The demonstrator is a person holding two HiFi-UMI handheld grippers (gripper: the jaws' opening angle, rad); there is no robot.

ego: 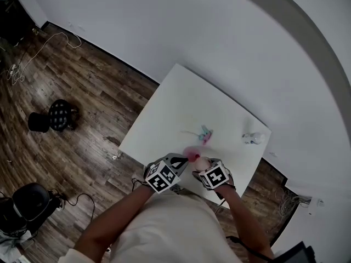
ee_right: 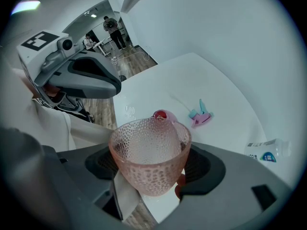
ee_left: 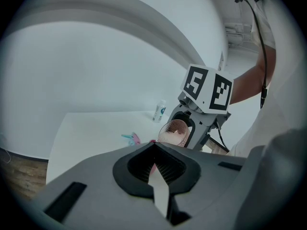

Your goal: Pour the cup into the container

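Observation:
A pink dimpled glass cup [ee_right: 149, 150] sits between the jaws of my right gripper [ee_right: 152, 170], which is shut on its sides. In the left gripper view the cup [ee_left: 173, 131] is tipped, its mouth turned towards my left gripper; I see no liquid in it. Just beyond the cup stands a small pink container [ee_right: 164, 115] with red inside. It also shows in the head view, where the container [ego: 193, 156] lies between both grippers. My left gripper [ee_left: 156, 166] is shut, its tips close to the container; whether they touch it I cannot tell.
On the white table [ego: 181, 106] a blue and pink clip-like thing [ego: 205, 134] lies past the container. A small clear bottle [ego: 253, 138] lies near the right edge. Dark stools [ego: 55, 115] and cables are on the wood floor to the left.

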